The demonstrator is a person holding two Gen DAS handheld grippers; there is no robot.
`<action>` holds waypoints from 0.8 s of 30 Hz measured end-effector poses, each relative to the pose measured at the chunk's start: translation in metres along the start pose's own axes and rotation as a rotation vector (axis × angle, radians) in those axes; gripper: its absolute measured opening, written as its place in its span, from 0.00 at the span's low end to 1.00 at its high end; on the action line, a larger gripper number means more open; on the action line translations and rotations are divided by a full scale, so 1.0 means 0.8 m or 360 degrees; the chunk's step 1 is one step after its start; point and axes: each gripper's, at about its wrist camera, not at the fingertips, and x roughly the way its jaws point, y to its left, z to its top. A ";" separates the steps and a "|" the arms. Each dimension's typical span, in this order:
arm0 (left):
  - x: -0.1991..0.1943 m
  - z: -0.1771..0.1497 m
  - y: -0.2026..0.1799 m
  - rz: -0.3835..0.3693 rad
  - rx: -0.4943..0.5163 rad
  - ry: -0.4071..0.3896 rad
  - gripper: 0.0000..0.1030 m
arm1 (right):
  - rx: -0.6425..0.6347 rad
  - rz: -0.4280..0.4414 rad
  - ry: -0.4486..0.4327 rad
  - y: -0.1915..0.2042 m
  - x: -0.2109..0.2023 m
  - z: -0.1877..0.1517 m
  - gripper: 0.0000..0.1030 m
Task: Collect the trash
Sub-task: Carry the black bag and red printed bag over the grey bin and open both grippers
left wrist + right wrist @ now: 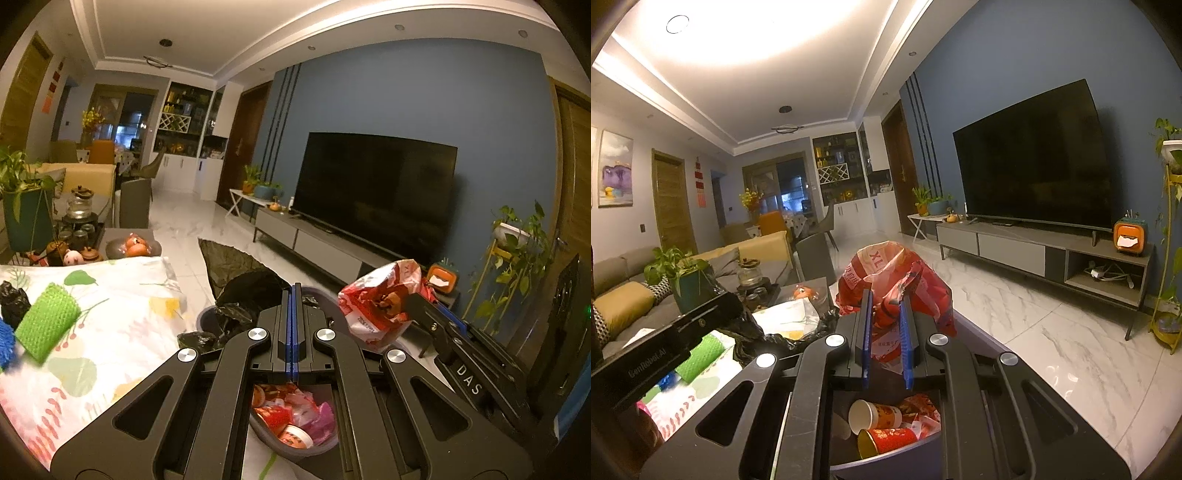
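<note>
Two hand-held grippers: left hand-held gripper (292,295) pressed closed and empty, right hand-held gripper (886,306) clamping one red bag (892,280).

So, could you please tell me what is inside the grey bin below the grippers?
The grey bin holds a white paper cup, a red cup and crumpled red and pink wrappers. The gripper frames cover most of its rim, so deeper contents stay hidden.

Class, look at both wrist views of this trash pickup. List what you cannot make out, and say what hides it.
1. Most of the grey bin: both views, covered by the gripper bodies.
2. Whether the shut left hand-held gripper pinches the black bag: left view, its fingers hide the contact.
3. Print on the red bag in the right hand-held gripper: crumpled, mostly unreadable.
4. The blue object: left view, cut off by the edge.
</note>
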 end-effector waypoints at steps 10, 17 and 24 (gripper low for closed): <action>0.021 -0.014 0.000 -0.0024 0.0008 0.0055 0.00 | -0.0006 0.0023 0.0029 -0.005 0.013 0.000 0.14; 0.028 -0.022 -0.001 -0.0030 0.0019 0.0095 0.00 | -0.0004 0.0028 0.0053 -0.003 0.019 0.002 0.15; 0.033 -0.027 0.004 -0.0051 0.0008 0.0130 0.00 | 0.0015 0.0037 0.0083 -0.005 0.028 0.001 0.21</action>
